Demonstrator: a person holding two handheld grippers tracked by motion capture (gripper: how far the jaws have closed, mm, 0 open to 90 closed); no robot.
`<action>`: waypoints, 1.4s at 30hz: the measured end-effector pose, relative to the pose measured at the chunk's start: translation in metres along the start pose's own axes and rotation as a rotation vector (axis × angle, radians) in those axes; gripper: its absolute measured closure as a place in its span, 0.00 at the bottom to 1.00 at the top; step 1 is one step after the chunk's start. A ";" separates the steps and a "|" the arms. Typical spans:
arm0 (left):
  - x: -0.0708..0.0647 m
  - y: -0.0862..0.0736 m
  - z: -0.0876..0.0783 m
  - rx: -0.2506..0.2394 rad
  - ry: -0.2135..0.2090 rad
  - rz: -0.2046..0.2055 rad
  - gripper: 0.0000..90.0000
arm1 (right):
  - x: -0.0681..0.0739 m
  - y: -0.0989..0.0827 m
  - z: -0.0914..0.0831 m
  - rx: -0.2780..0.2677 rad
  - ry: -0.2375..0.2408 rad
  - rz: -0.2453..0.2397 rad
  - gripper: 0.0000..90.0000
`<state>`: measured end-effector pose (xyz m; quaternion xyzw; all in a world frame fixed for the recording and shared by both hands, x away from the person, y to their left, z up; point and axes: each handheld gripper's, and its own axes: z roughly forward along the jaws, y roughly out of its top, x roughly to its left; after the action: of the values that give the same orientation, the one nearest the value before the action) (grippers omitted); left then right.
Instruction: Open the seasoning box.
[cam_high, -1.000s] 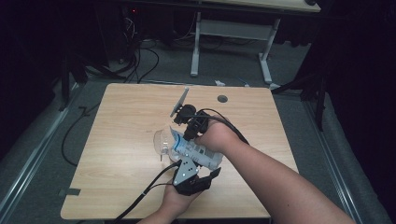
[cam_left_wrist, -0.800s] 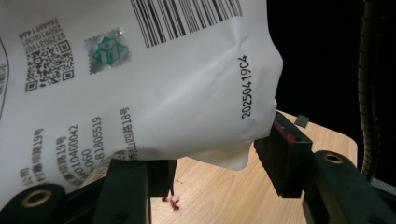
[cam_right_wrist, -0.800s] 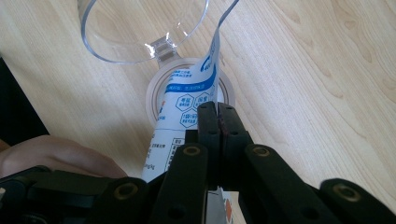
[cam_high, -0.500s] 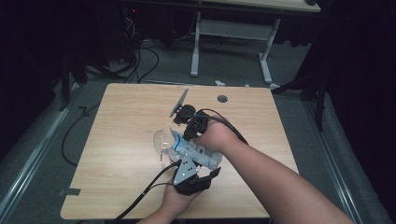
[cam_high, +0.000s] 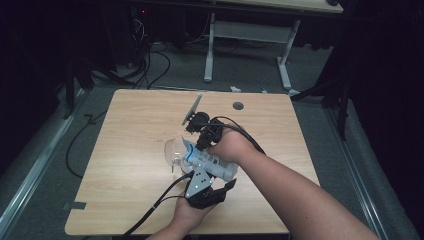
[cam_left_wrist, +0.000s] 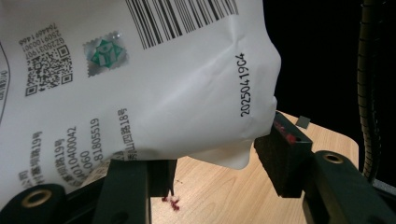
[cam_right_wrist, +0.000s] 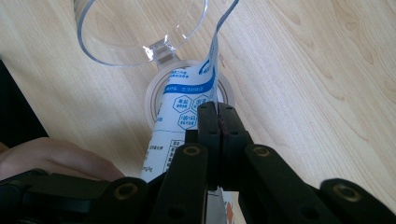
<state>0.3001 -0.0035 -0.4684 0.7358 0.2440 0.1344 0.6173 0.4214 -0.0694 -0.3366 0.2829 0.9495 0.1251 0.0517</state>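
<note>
White printed plastic pouch (cam_high: 212, 162) held over the counter's (cam_high: 125, 150) near-middle, long axis tilting mouth-down to clear plastic cup (cam_right_wrist: 140, 32). Left tongs (cam_left_wrist: 215, 172) half-open, clamping its base; right tongs (cam_right_wrist: 218, 116) pinched on its torn top edge.

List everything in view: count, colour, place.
pouch: 1, white with blue print and barcode, held over the table's near middle between both grippers
clear cup: 1, transparent, on the table under the pouch's top edge
table: 1, light wood, centre
round hole: 1, dark, far side of tabletop
cables: several, black, floor beyond the table
desk frame: 1, white legs, background
left hand-held gripper: 1, black, jaws clamped on the pouch's bottom end
right hand-held gripper: 1, black, shut on the pouch's top edge
</note>
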 end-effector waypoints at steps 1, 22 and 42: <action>0.000 0.000 0.000 0.000 0.001 0.000 0.57 | 0.000 0.000 0.000 0.000 0.000 -0.002 1.00; 0.003 -0.002 -0.003 0.003 0.005 0.015 0.57 | -0.001 0.003 0.002 -0.005 0.009 -0.006 1.00; 0.000 -0.005 -0.003 0.005 -0.004 0.023 0.57 | 0.000 -0.001 0.002 -0.001 0.005 0.000 1.00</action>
<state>0.2979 0.0000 -0.4725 0.7404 0.2345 0.1392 0.6144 0.4208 -0.0701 -0.3387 0.2827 0.9496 0.1262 0.0493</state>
